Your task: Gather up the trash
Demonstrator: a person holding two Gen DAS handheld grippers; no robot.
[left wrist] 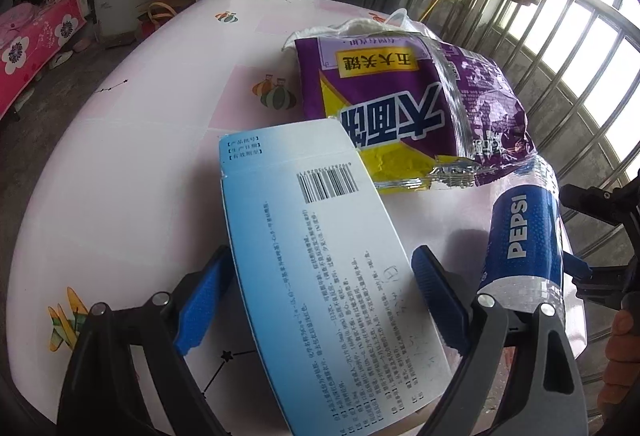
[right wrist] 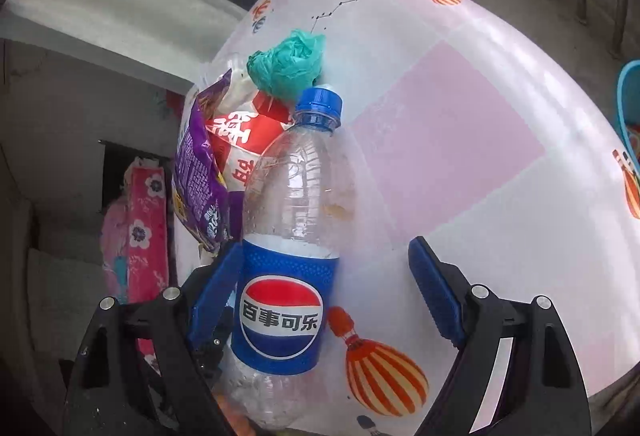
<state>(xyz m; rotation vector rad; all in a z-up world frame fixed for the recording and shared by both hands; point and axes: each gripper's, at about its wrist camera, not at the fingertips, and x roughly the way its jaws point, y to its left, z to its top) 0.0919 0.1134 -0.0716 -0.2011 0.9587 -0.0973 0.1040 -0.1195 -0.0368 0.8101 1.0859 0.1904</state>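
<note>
Crowded against purple wrapper (left wrist: 400, 104), red packet (right wrist: 244, 140), green bag (right wrist: 288, 64) on table (right wrist: 460, 124). Empty bottle (right wrist: 296, 236) inside wide-open right gripper (right wrist: 324, 296); box (left wrist: 320, 256) between spread, unclamped left gripper (left wrist: 320, 300).

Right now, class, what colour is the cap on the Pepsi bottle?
Blue. The cap on the Pepsi bottle shows best in the right wrist view.

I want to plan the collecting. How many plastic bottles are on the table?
1: the Pepsi bottle lies on the table, beside the purple bag, between the open right gripper's fingers. Others may be hidden behind the bags.
</note>
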